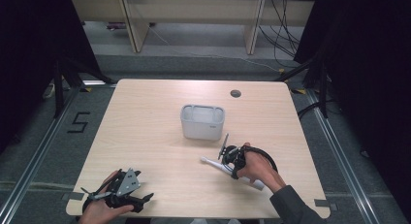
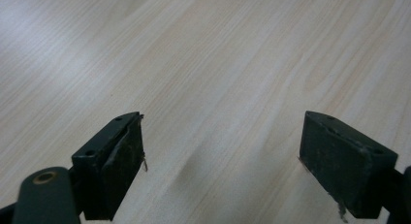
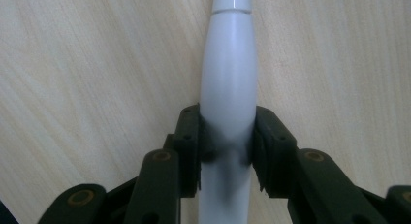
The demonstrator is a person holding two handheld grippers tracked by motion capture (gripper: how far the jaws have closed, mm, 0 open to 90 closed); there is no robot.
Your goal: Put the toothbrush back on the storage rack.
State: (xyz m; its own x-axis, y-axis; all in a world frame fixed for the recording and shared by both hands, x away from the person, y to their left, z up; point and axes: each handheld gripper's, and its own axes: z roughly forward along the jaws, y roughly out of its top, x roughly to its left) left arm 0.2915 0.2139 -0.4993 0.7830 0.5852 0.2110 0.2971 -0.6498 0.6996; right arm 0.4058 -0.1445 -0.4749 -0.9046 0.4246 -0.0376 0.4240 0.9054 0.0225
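White toothbrush handle (image 3: 228, 88) sits clamped between the right gripper (image 3: 227, 136) fingers (table beneath).

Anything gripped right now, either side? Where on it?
The right gripper is clamped on the white electric toothbrush, on the thick handle body below the neck seam. The left gripper holds nothing; its jaws stand open over the table.

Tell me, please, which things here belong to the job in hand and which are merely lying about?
In the job:
- white electric toothbrush, lying on the table, clamped at its handle by the right tool
- grey holder box, likely its destination

Lying about:
- left tool, open over bare wood near the table's front edge
- cable hole in the table
- floor cables beyond it
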